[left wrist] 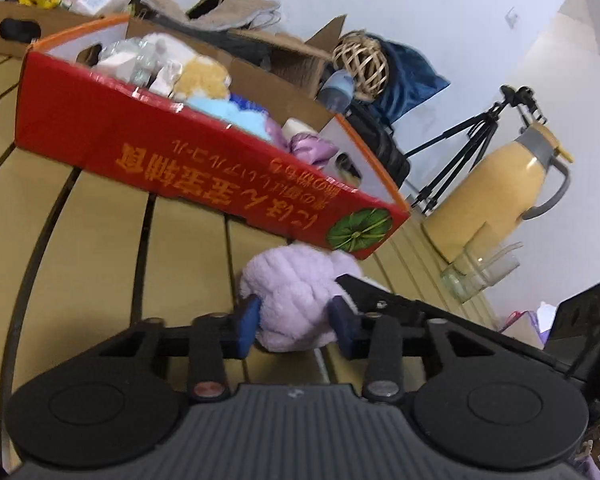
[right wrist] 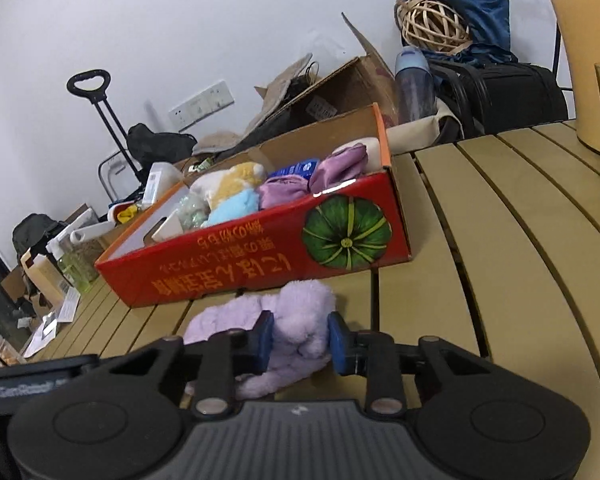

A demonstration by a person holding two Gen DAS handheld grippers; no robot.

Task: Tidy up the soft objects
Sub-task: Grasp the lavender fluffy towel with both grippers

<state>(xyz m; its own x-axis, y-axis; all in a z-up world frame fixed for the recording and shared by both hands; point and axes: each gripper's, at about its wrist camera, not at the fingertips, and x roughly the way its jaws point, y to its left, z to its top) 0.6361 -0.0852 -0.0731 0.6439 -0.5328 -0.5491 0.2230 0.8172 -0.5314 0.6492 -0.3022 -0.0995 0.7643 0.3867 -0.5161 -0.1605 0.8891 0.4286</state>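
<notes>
A fluffy lilac plush [left wrist: 296, 276] lies on the slatted table just in front of a red cardboard box [left wrist: 204, 160]. My left gripper [left wrist: 294, 320] is shut on one end of it, its blue pads pressing into the fur. In the right wrist view, my right gripper [right wrist: 300, 338] is shut on the other end of the lilac plush [right wrist: 300, 304]. The red box [right wrist: 260, 256], with a green pumpkin picture, holds several soft items: a yellow-white plush, a light blue one and purple cloth.
A yellow thermos jug [left wrist: 496, 188] and glass cups [left wrist: 476, 272] stand on the table [right wrist: 500, 240] to the right. Behind the red box are brown cardboard boxes, a blue bottle [right wrist: 414, 84], a wicker ball [right wrist: 436, 26], a black bag [right wrist: 508, 96] and a tripod [left wrist: 468, 140].
</notes>
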